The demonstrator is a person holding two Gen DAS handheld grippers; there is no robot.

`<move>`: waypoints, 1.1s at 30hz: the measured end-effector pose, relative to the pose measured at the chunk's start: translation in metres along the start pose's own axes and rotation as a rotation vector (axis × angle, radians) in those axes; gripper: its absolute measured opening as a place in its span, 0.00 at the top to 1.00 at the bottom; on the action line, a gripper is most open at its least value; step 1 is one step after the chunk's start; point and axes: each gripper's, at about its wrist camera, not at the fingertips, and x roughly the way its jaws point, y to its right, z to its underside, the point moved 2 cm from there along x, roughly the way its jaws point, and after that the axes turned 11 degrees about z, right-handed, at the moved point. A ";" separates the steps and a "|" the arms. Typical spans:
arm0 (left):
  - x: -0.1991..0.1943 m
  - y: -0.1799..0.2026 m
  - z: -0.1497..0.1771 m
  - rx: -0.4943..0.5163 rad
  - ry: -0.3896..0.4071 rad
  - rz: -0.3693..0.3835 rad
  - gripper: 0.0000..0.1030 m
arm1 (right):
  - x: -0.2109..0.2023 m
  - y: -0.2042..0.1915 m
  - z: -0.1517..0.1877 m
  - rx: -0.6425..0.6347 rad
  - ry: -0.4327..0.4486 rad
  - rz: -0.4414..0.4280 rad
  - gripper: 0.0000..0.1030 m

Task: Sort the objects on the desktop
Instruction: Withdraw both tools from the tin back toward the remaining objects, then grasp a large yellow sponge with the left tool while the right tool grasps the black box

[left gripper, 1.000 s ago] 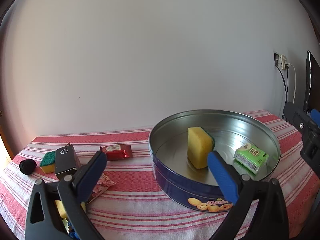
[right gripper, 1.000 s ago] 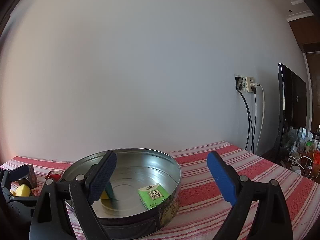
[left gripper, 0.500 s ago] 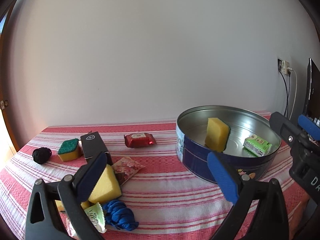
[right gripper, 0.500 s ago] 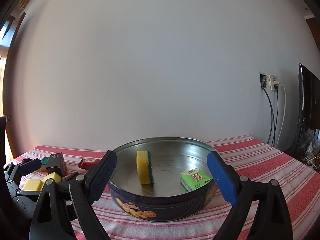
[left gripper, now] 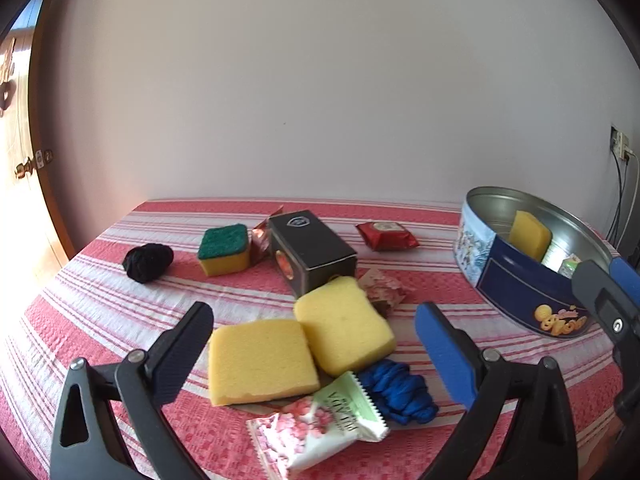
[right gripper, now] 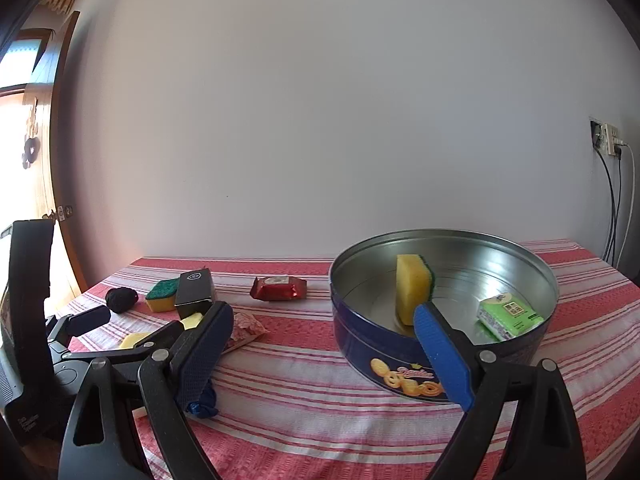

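Left wrist view: my left tool [left gripper: 316,354] has swung away from the round blue biscuit tin [left gripper: 516,284] to hover, jaws wide and empty, over two yellow sponges [left gripper: 260,360], my next pick.

Right wrist view: my right tool [right gripper: 324,354], agape and empty, now faces the tin, which holds an upright yellow-green sponge [right gripper: 412,286] and a green packet [right gripper: 510,316].

Left gripper [left gripper: 312,344], right gripper [right gripper: 324,344]: agape, empty.

A home room: a table under a red-and-white striped cloth [right gripper: 320,420] against a plain white wall [right gripper: 320,120], a white wall socket [right gripper: 608,138], a wooden door frame [left gripper: 44,152]
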 end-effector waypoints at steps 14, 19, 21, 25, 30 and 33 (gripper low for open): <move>0.046 -0.069 0.018 -0.253 -0.277 0.029 0.00 | -0.003 -0.023 0.003 -0.011 -0.012 -0.082 0.09; 0.041 -0.071 0.022 -0.237 -0.290 0.063 0.00 | 0.000 -0.020 0.003 0.015 -0.042 -0.105 0.09; 0.037 -0.072 0.023 -0.229 -0.288 0.060 0.00 | 0.003 -0.019 0.004 0.024 -0.053 -0.109 0.09; 0.042 -0.068 0.022 -0.232 -0.299 0.097 0.10 | 0.005 -0.020 0.005 0.035 -0.074 -0.121 0.09; 0.057 -0.056 0.017 -0.158 -0.336 0.052 0.13 | 0.003 -0.019 0.005 0.043 -0.069 -0.117 0.09; 0.054 -0.062 0.015 -0.187 -0.311 0.059 0.30 | 0.004 -0.017 0.005 0.055 -0.076 -0.116 0.09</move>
